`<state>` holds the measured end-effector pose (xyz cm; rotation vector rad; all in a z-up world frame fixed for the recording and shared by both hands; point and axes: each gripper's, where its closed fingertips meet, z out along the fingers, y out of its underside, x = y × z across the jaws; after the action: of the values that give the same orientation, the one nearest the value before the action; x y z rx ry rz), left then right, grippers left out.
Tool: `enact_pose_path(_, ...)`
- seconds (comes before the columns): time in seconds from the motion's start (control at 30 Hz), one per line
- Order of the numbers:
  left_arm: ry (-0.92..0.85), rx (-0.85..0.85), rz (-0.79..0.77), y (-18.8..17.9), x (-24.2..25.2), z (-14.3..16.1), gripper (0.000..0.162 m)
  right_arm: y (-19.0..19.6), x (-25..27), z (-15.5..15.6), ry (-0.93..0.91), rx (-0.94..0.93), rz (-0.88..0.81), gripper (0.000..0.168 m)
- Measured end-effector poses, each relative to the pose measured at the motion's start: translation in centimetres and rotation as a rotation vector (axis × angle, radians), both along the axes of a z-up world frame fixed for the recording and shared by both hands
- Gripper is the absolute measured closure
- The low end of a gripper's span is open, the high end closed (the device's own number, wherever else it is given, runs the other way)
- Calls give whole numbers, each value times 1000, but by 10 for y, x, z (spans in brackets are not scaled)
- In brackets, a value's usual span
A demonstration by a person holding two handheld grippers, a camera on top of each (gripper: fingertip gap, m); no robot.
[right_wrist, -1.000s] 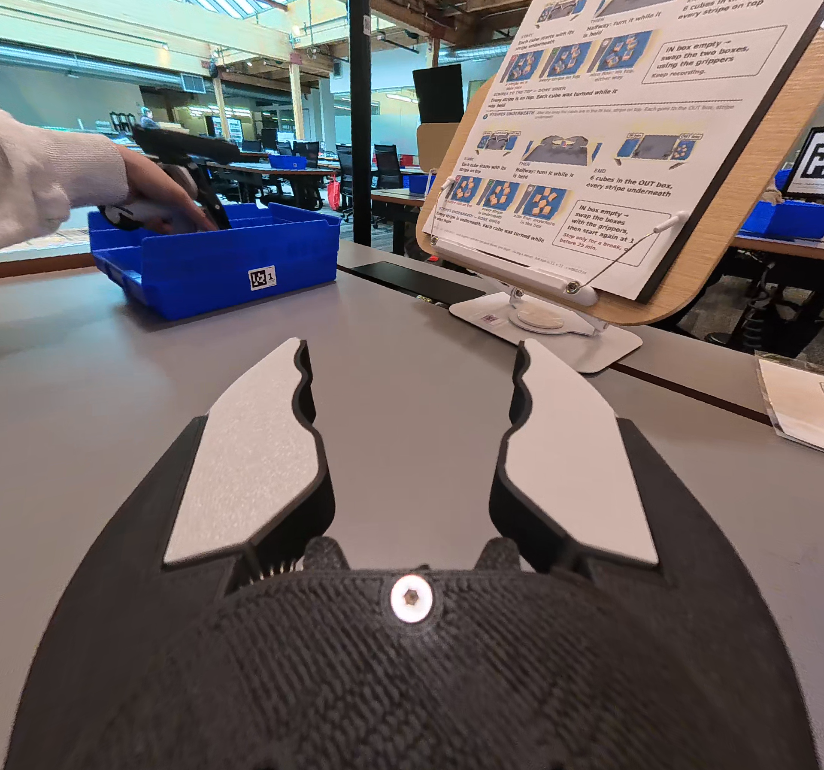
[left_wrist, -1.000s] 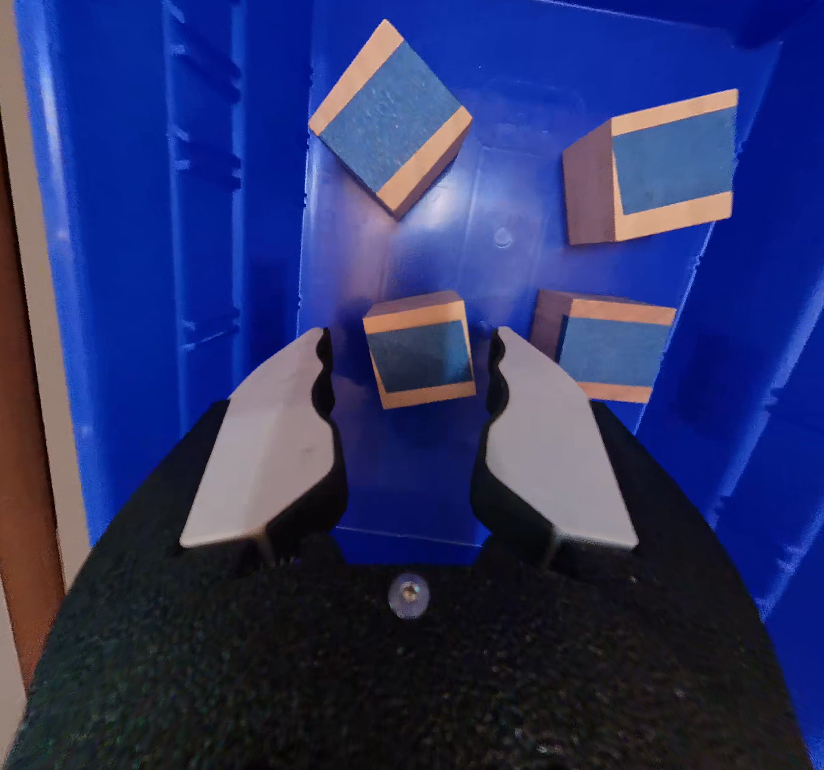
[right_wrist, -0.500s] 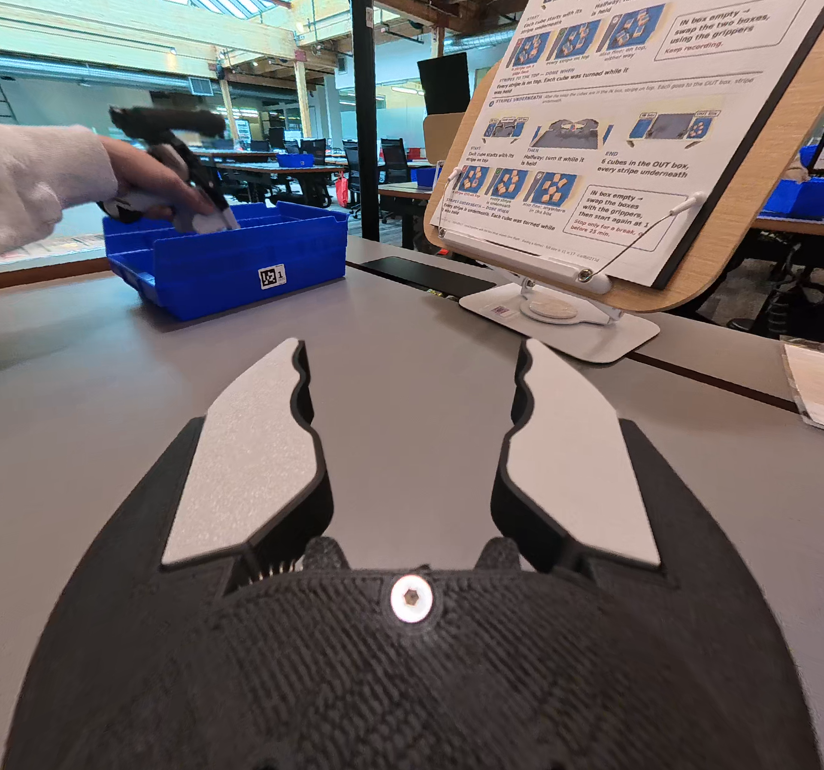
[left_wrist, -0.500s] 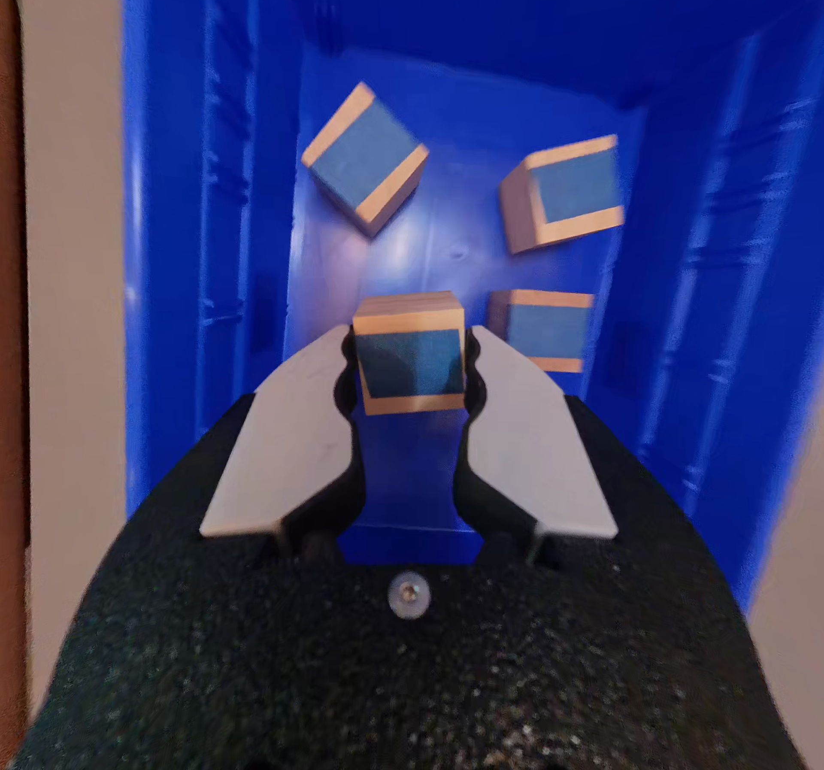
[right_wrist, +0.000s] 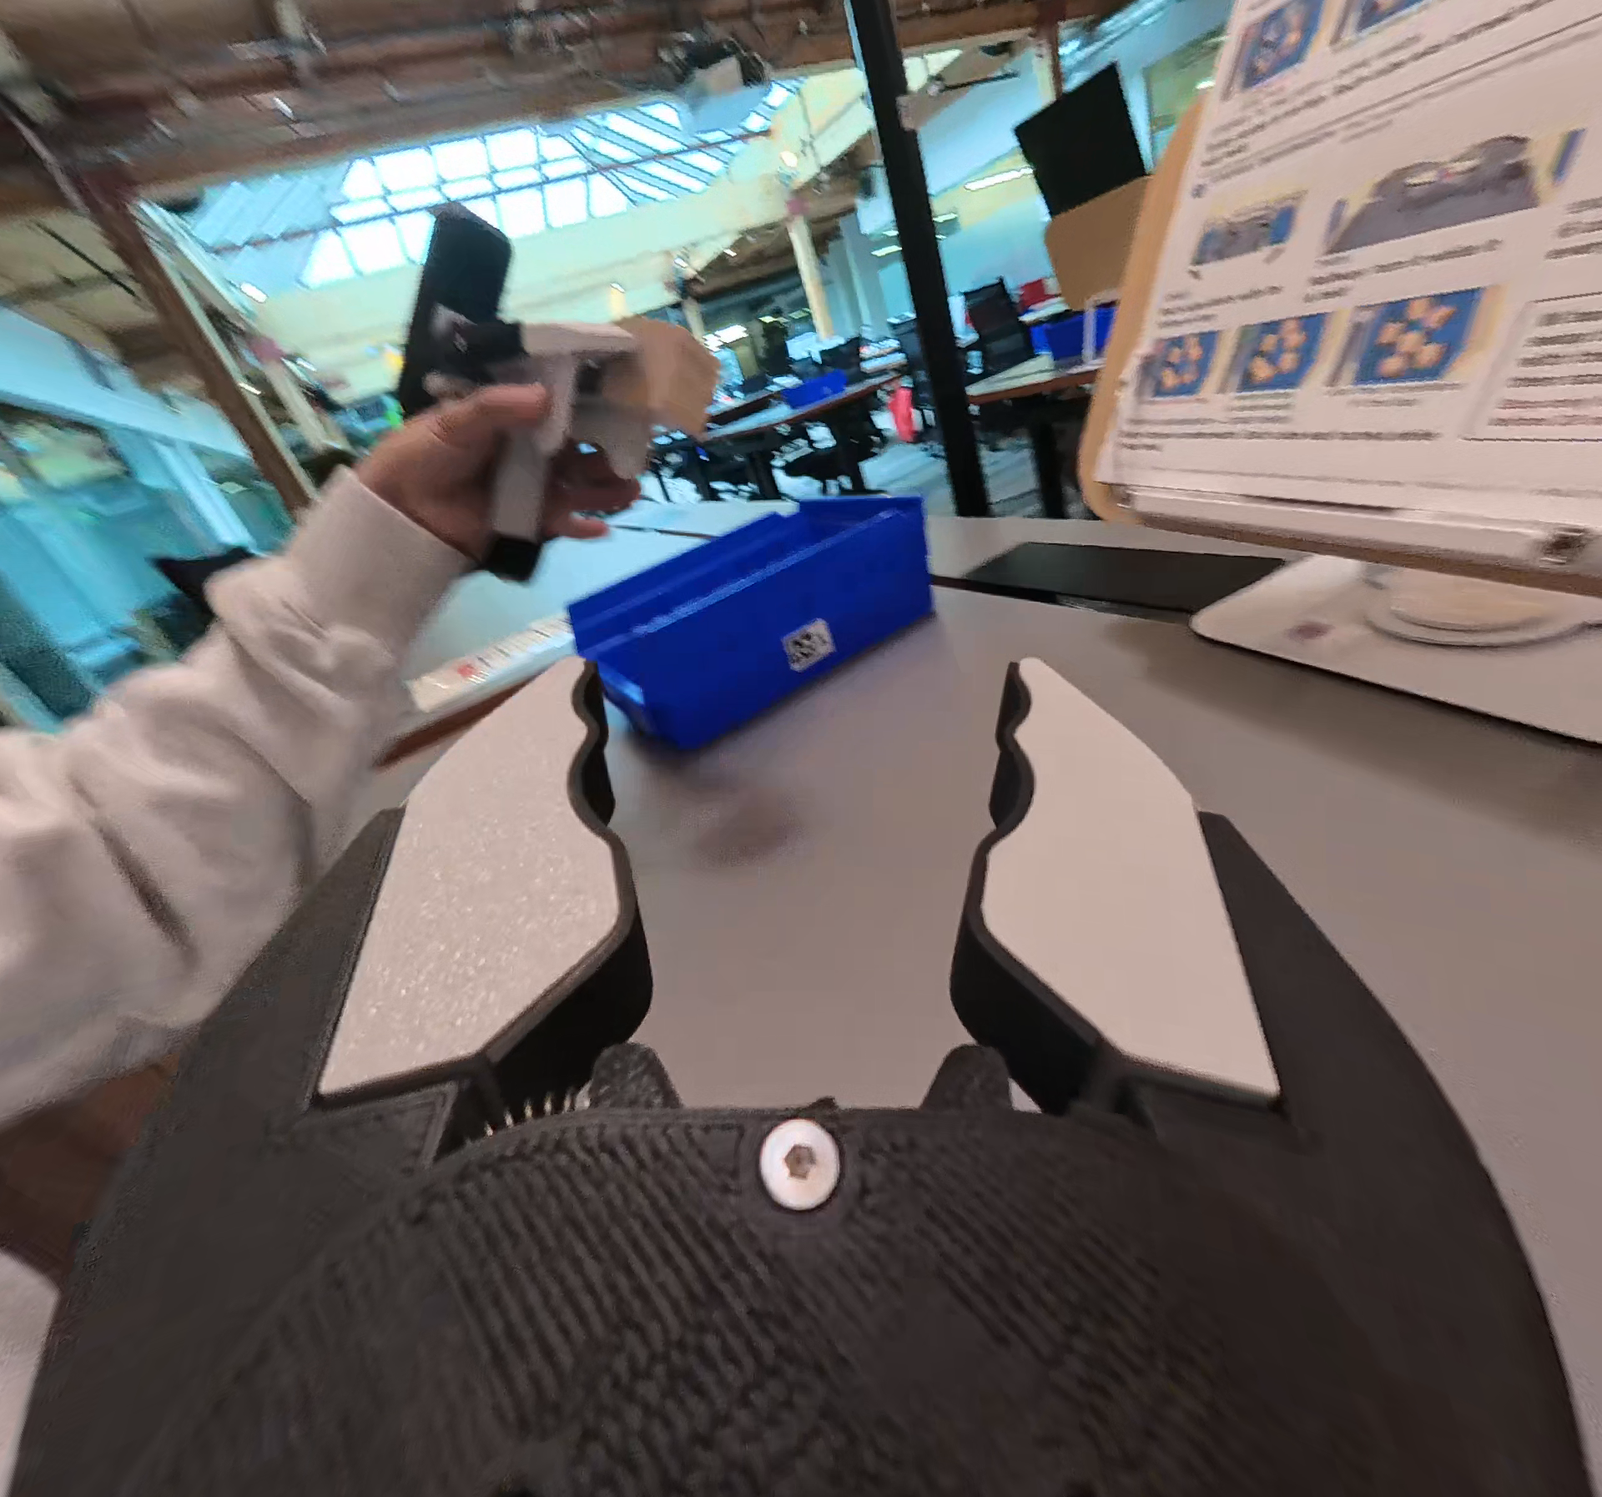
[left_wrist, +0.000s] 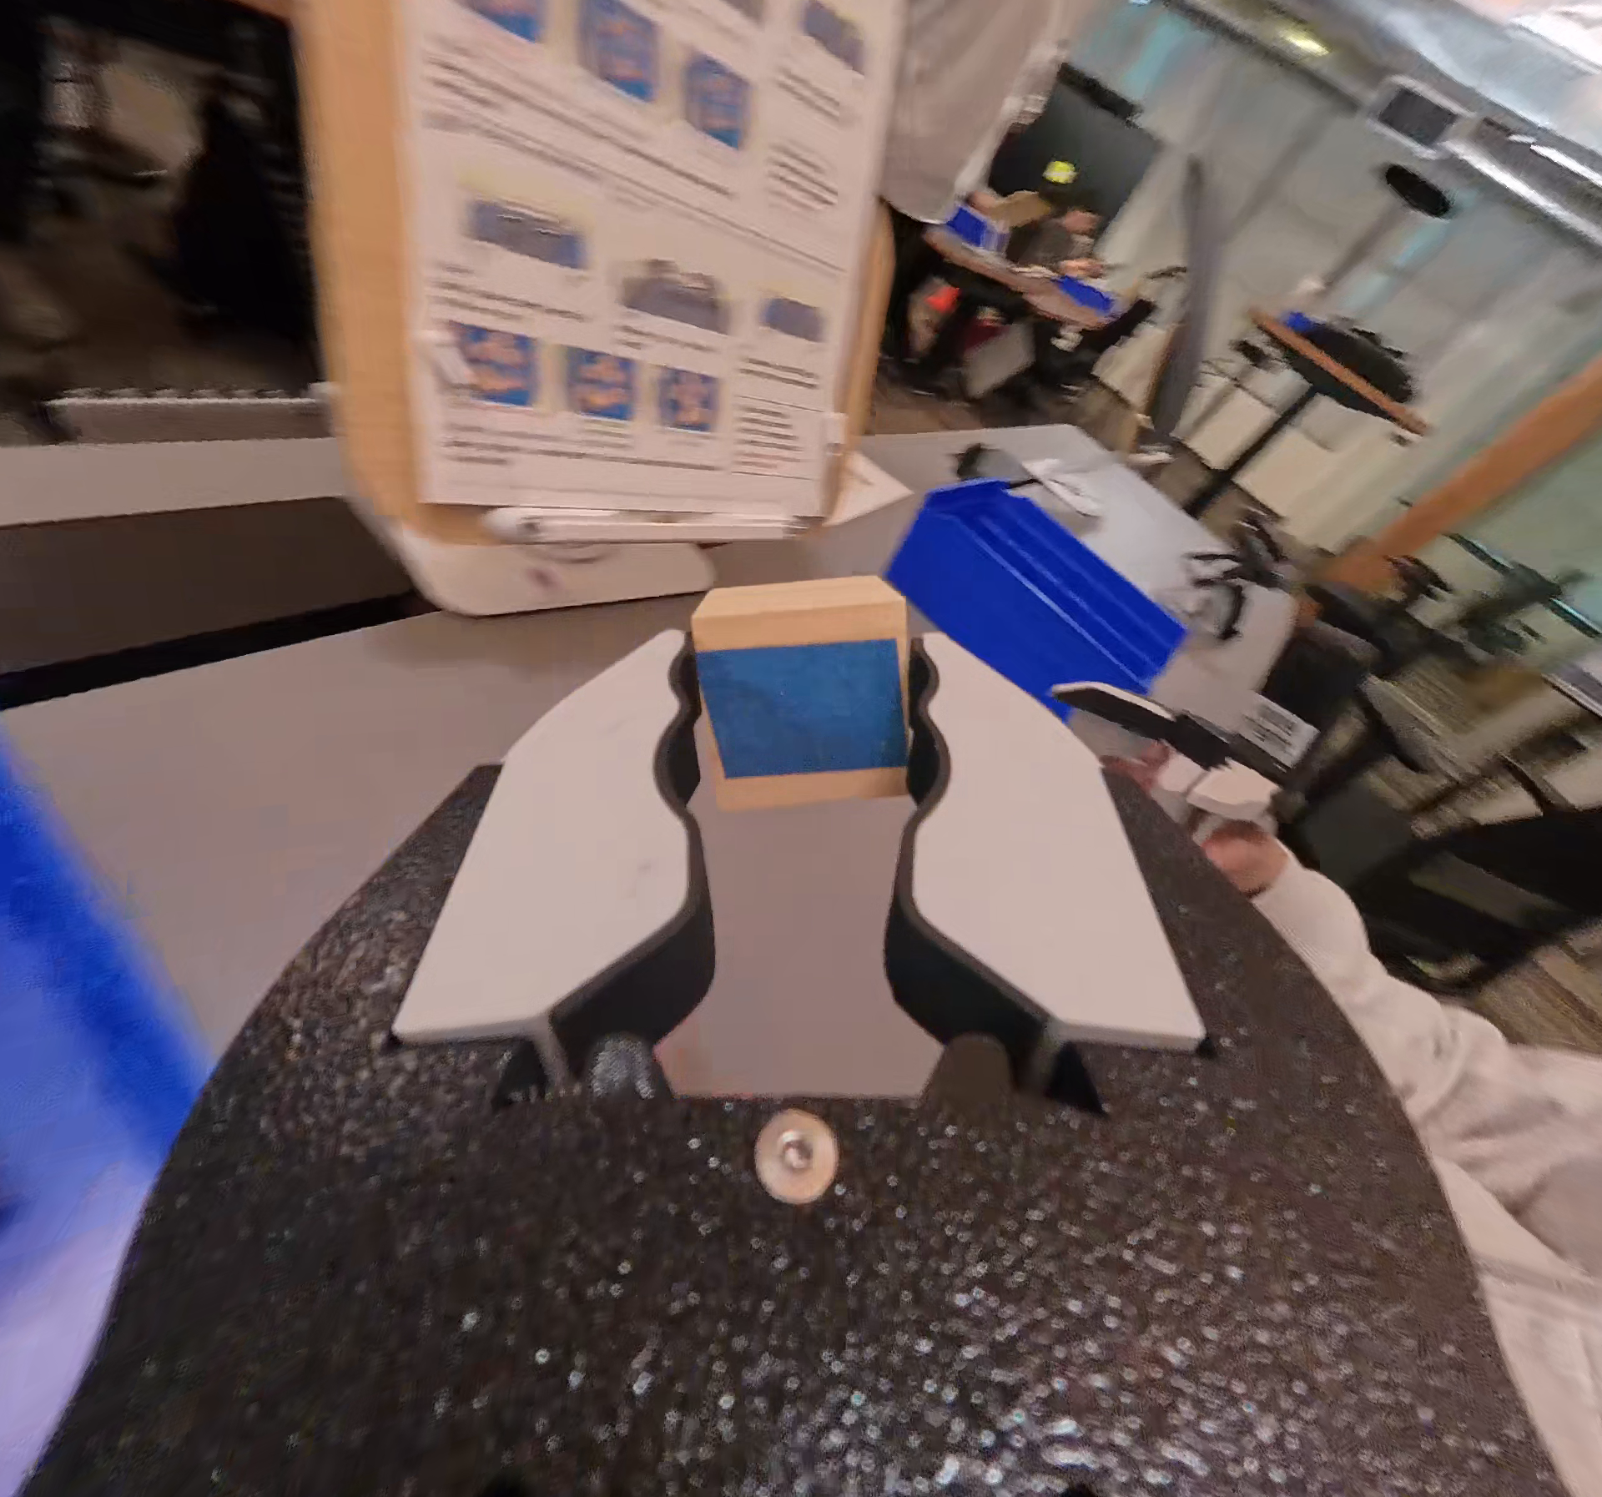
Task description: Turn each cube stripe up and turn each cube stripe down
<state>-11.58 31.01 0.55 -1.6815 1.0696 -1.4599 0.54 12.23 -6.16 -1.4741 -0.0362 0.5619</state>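
My left gripper [left_wrist: 802, 675] is shut on a wooden cube [left_wrist: 802, 718] and holds it in the air above the grey table [left_wrist: 303, 762]. The cube's blue stripe faces the camera. In the right wrist view the left gripper [right_wrist: 624, 380] shows high up in a hand, with the cube [right_wrist: 680, 372] at its tip, above a blue bin [right_wrist: 754, 632]. My right gripper [right_wrist: 797, 701] is open and empty, low over the table. It also shows in the left wrist view [left_wrist: 1153, 727], to the right of the cube.
An instruction board on a white stand [left_wrist: 624, 198] stands at the back of the table and also shows in the right wrist view [right_wrist: 1387, 242]. A second blue bin [left_wrist: 1032, 597] sits behind the right gripper. A blue blur [left_wrist: 61, 978] fills the left edge. A white sleeve [right_wrist: 156, 805] crosses the left.
My left gripper closed on the near cube in the blue bin, lifted it out and swung it up over the table. My right gripper stayed open and turned towards the bin.
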Motion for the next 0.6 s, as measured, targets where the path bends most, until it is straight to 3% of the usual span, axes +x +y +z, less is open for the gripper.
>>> enact_pose_path(0.17, -129, 42, -226, -83, 51, -3, 117, -7, -29, 37, 178, 28, 171, 77)
enact_pose_path(0.3, -226, 175, -370, -135, 75, -12, 118, -18, -41, 55, 384, -9, 331, 73)
enact_pose_path(0.6, -422, 371, -579, -201, 82, -15, 118, -23, -30, 39, 808, -177, 508, 82)
